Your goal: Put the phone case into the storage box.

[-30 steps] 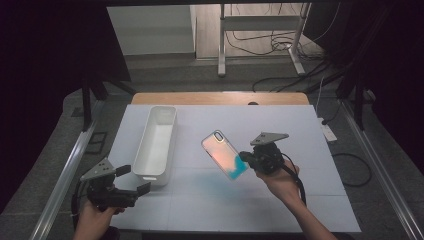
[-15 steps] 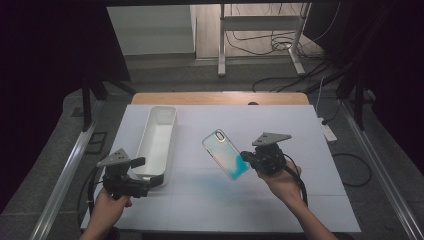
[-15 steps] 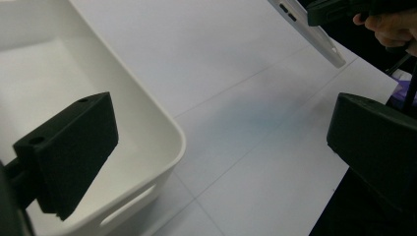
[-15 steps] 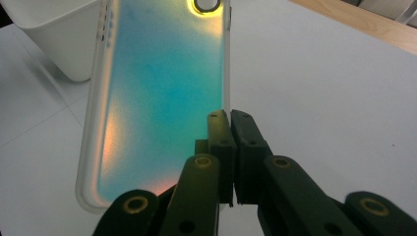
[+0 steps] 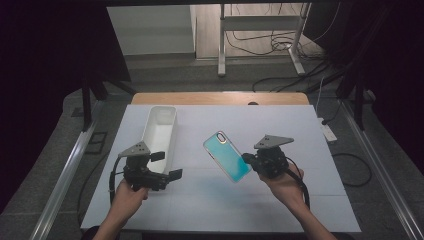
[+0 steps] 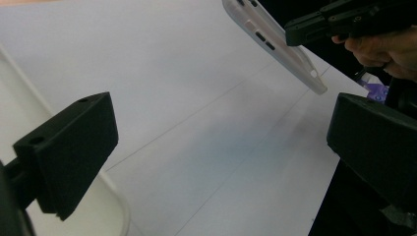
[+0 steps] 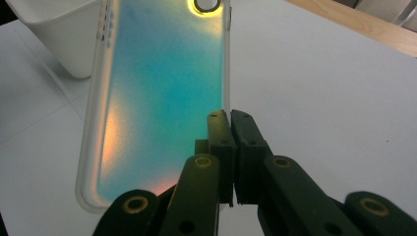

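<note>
The right tool (image 5: 248,159) pinched the teal translucent phone case (image 5: 226,155) by one edge, lifted off the white desk (image 5: 300,130), probably for handover. The left tool (image 5: 167,166) gaped wide, empty, beside the long white plastic tray (image 5: 159,131), aimed toward the case as if to take it.

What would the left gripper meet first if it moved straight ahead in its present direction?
Probably the phone case that the right gripper holds above the table. The left gripper points toward it with open jaws, though depth is unclear.
</note>
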Demonstrator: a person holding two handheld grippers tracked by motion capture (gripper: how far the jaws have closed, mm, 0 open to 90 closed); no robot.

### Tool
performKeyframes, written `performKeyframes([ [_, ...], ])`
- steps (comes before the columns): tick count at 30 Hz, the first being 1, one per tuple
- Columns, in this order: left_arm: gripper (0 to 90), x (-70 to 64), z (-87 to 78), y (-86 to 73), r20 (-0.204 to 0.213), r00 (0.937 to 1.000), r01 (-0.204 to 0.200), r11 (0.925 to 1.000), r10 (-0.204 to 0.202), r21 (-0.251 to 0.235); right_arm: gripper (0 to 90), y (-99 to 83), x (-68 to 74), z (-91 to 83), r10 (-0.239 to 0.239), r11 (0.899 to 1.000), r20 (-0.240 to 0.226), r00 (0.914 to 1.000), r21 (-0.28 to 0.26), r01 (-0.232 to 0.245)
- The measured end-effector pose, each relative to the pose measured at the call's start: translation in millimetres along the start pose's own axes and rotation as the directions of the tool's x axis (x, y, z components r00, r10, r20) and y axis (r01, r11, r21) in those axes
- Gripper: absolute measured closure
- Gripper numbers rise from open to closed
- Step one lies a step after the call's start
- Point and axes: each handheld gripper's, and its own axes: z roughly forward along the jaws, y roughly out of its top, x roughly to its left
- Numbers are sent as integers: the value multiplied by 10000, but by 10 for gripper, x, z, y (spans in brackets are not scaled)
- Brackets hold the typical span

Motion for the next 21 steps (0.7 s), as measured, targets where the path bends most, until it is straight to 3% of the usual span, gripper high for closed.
performKeyframes([
  [8, 0, -13, 158, 55, 372, 9990, 253, 9996, -256, 103, 880, -14, 21, -30, -53, 10000, 102, 9999, -61, 54],
  [14, 0, -2, 272, 102, 774, 9948, 654, 9978, -658, 75, 880, -18, 23, -28, -90, 9999, 142, 9999, -109, 91],
  [21, 0, -19, 383, 175, 1173, 9900, 794, 9968, -787, -12, 880, -9, 64, -20, -181, 9997, 134, 9997, -184, 183],
])
